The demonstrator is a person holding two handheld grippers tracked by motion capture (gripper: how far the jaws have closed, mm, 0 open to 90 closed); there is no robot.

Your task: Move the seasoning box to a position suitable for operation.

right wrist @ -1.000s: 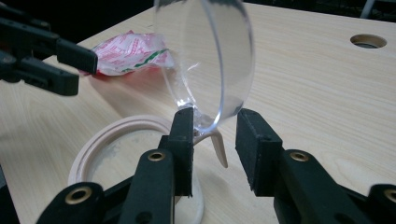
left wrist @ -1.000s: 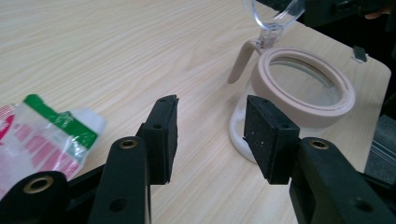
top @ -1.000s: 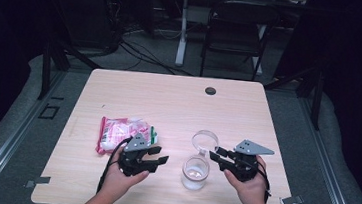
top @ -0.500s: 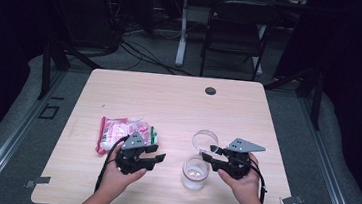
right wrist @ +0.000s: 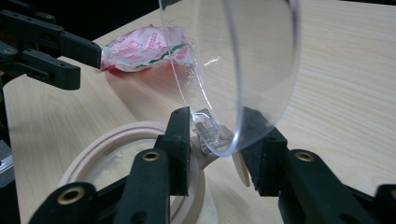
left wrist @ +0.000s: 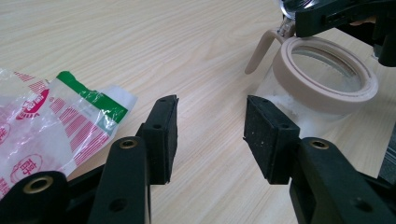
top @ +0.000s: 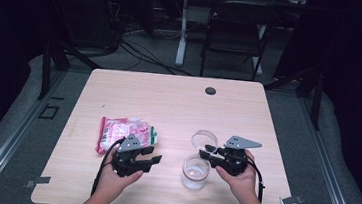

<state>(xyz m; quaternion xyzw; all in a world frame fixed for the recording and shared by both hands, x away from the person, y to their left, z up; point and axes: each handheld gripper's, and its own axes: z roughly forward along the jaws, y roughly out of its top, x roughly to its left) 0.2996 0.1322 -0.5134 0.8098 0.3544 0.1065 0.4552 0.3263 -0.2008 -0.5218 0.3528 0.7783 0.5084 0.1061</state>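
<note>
The wooden table [top: 169, 101] carries the work near its near edge. A clear jar [top: 196, 173] with a beige rim stands near the middle, a little to the right, with some white powder lying at its bottom. Its clear hinged lid [top: 204, 138] is swung open and stands up on the far side of the rim. To the left lies a red and white plastic bag [top: 125, 133], crumpled and flat, with a green stripe at one end.

The jar looks like thin, stiff plastic or glass, light with so little in it, so a sideways push could slide or tip it. Its wall is smooth and likely slippery; the beige rim [left wrist: 322, 79] offers a duller, firmer place to hold. The lid is thin, rigid and probably easy to crack at the hinge [right wrist: 208, 128], so it wants a gentle grip close to that hinge or on the beige tab, not at the free edge.

The right gripper [right wrist: 215, 135], just right of the jar, has just been closing its jaws; the lid's lower edge and hinge sit between them, and whether the pads press cannot be told for sure. The left gripper [left wrist: 210, 133] hovers between bag and jar, jaws apart, holding nothing.
</note>
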